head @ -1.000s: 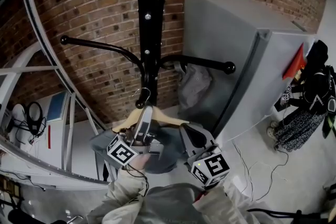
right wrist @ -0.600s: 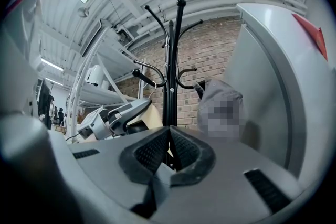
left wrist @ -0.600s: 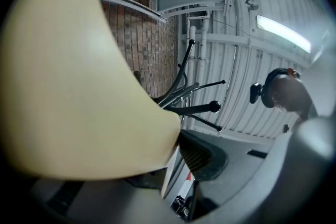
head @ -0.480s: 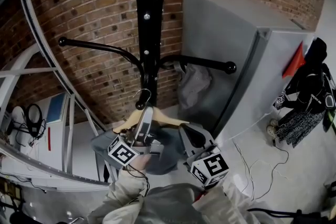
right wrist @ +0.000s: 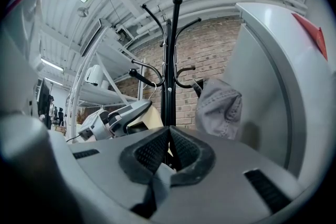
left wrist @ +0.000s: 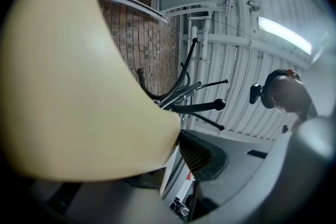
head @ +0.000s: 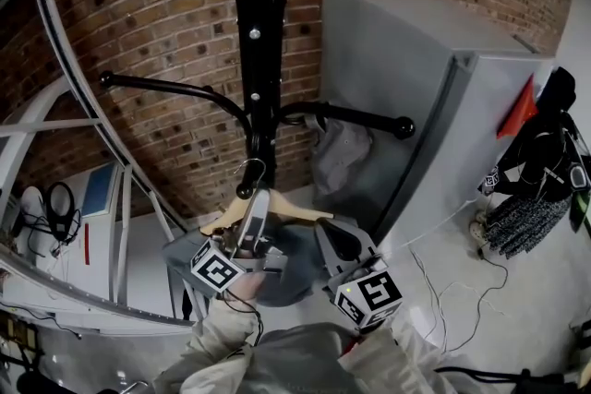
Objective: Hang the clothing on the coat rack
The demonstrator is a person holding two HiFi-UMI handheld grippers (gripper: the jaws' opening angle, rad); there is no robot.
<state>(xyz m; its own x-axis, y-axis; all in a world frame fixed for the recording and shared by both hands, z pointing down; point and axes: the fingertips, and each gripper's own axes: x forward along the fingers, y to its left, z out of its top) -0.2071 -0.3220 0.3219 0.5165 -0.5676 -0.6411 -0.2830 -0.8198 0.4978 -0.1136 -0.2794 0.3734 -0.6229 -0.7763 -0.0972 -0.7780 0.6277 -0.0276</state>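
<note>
The black coat rack (head: 259,60) stands against the brick wall, its arms spreading left and right. My left gripper (head: 251,221) is shut on a pale wooden hanger (head: 277,209) just below the rack's pole. The hanger's metal hook (head: 247,175) points up beside the pole. Bluish clothing (head: 291,277) hangs from the hanger. In the left gripper view the hanger (left wrist: 79,86) fills the left side, against the pad (left wrist: 202,157). To the right of the hanger, my right gripper (head: 337,240) is shut on a fold of grey cloth (right wrist: 157,186). The rack (right wrist: 170,76) rises straight ahead of it.
A grey garment (head: 342,148) hangs on the rack's right arm (head: 369,115). A tall grey cabinet (head: 416,88) stands close on the right. White metal shelving (head: 65,78) curves along the left. A dark bag (head: 545,161) and cables lie on the floor at far right.
The coat rack sits very slightly lower in the head view. Both grippers and the hanger keep their places.
</note>
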